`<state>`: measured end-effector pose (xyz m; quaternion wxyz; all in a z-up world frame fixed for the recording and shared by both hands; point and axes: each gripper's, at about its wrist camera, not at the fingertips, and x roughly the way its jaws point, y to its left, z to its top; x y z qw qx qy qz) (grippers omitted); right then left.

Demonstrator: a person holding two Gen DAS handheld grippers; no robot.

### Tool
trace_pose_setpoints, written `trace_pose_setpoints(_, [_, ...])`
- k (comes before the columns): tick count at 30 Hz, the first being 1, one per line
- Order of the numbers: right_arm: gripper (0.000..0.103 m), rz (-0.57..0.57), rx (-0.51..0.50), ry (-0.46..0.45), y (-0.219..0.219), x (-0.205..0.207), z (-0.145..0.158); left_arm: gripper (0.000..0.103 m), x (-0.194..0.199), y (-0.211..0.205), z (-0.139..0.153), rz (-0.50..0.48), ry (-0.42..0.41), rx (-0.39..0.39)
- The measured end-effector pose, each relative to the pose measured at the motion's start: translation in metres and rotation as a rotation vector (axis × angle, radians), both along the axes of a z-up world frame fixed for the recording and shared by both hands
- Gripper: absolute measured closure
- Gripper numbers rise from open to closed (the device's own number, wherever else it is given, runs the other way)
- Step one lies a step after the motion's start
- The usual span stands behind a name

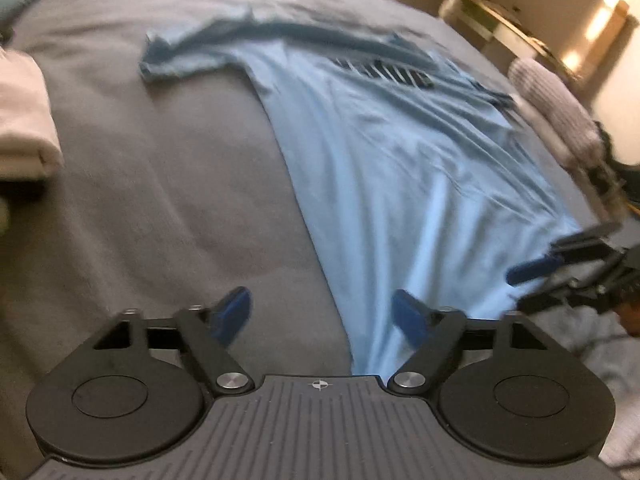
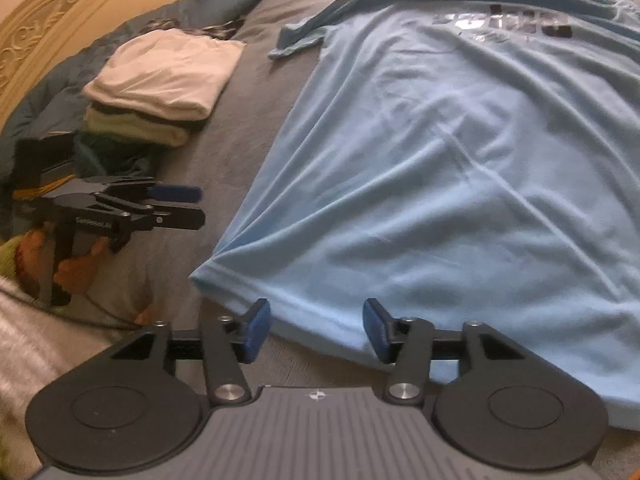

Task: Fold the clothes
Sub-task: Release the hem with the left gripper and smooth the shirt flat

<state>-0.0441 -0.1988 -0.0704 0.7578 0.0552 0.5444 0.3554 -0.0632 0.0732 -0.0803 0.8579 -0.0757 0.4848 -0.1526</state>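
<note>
A light blue T-shirt [image 1: 400, 152] [image 2: 440, 168] with a dark print on its chest lies spread flat on the grey bed cover [image 1: 168, 184]. My left gripper [image 1: 322, 316] is open just above the shirt's near left hem corner, nothing between its blue pads. My right gripper [image 2: 316, 326] is also open, hovering at the shirt's bottom hem, empty. Each gripper shows in the other's view: the right gripper [image 1: 532, 270] at the right edge, the left gripper [image 2: 188, 200] at the left, held by a hand [image 2: 76, 264].
A stack of folded clothes [image 2: 160, 80], white on top, sits on the bed left of the shirt, also seen as the folded stack [image 1: 24, 120]. A carved headboard [image 2: 60, 12] and dark pillow lie beyond. A sleeve [image 1: 560, 108] reaches in at right.
</note>
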Motion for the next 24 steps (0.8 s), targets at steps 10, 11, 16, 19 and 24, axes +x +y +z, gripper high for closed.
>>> trace_pose_setpoints(10, [0.010,-0.300,-0.156,-0.147,-0.003,0.012,0.009,0.000,0.027,-0.032,-0.006,0.172,-0.051,0.266])
trace_pose_setpoints(11, [0.003,-0.314,-0.161,-0.166,-0.004,0.011,0.010,0.000,0.029,-0.034,-0.006,0.185,-0.048,0.309])
trace_pose_setpoints(16, [0.000,-0.357,-0.221,-0.217,-0.003,0.013,0.012,0.000,0.040,-0.044,-0.019,0.145,0.018,0.478])
trace_pose_setpoints(19, [0.000,-0.391,-0.261,-0.204,-0.002,0.019,0.006,0.000,0.042,-0.039,-0.023,0.167,0.030,0.457])
trace_pose_setpoints(24, [0.000,-0.412,-0.285,-0.187,-0.002,0.018,0.000,0.000,0.044,-0.035,-0.023,0.181,0.055,0.423])
